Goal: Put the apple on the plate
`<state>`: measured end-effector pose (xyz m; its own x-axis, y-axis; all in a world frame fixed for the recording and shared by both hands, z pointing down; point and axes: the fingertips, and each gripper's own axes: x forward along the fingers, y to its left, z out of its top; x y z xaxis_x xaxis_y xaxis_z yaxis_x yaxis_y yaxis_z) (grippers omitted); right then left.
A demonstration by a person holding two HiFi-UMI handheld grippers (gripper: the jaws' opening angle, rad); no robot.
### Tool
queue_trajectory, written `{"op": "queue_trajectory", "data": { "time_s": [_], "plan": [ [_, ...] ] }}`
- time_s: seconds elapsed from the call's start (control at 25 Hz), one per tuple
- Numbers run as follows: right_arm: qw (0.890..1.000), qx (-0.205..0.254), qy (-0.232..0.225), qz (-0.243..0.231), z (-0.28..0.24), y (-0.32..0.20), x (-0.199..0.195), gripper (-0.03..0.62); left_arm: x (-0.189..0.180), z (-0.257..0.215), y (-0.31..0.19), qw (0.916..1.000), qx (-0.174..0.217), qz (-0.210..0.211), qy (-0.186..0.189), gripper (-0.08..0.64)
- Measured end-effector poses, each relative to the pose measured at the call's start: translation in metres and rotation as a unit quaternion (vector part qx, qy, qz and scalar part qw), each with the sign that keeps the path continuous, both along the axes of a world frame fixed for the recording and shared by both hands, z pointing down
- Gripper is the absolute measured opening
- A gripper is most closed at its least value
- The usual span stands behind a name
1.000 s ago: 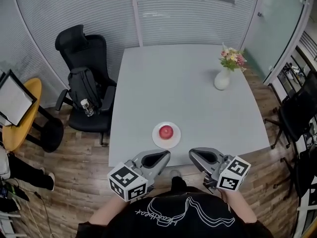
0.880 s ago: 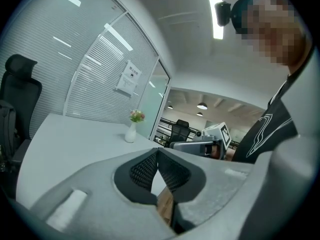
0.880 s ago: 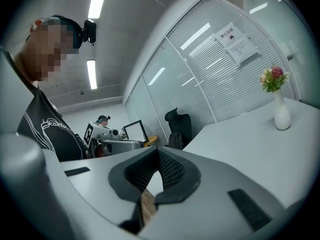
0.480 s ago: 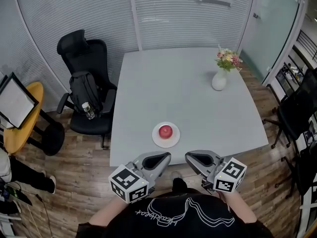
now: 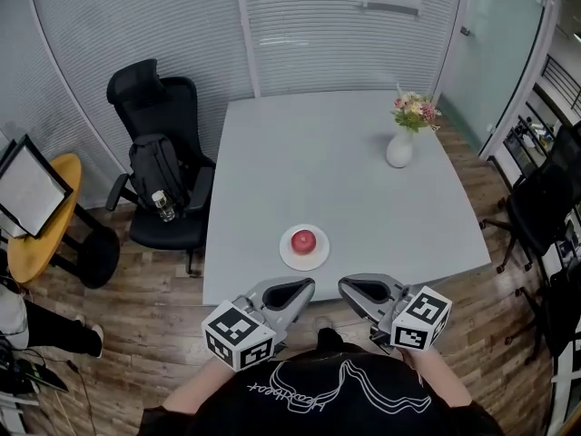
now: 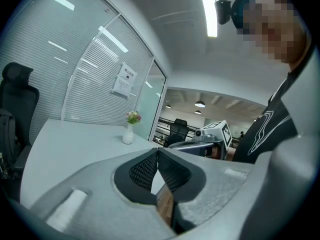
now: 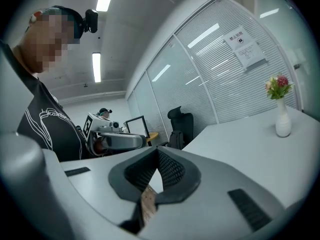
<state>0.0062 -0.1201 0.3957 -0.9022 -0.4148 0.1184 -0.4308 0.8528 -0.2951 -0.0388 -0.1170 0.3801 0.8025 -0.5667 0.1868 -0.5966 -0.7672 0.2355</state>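
A red apple (image 5: 303, 240) sits on a small white plate (image 5: 292, 260) near the front edge of the grey table (image 5: 345, 180). My left gripper (image 5: 309, 283) hangs just off that edge, below and slightly right of the plate, shut with nothing in it. My right gripper (image 5: 344, 283) hangs beside it, also shut and empty. In the left gripper view the pads (image 6: 145, 169) meet at the tips (image 6: 157, 151), and the right gripper (image 6: 210, 136) shows beyond them. The pads (image 7: 172, 170) meet the same way in the right gripper view. Neither gripper view shows the apple.
A white vase with flowers (image 5: 400, 148) stands at the table's far right. A black office chair with a backpack and bottle (image 5: 159, 175) is left of the table. A yellow round table (image 5: 36, 221) stands farther left. Another dark chair (image 5: 545, 212) is at the right.
The right gripper has drifted slightly left, toward the left one. The apple stays on the plate, and both grippers stay shut.
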Motion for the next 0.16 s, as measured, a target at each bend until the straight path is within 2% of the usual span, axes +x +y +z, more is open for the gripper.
{"op": "queue_trajectory", "data": {
  "time_s": [0.16],
  "plan": [
    [1.000, -0.001, 0.009, 0.002, -0.0015, 0.0039, -0.0011, 0.008, -0.0017, -0.0030, 0.0038, 1.0000, 0.004, -0.002, -0.006, 0.015]
  ]
}}
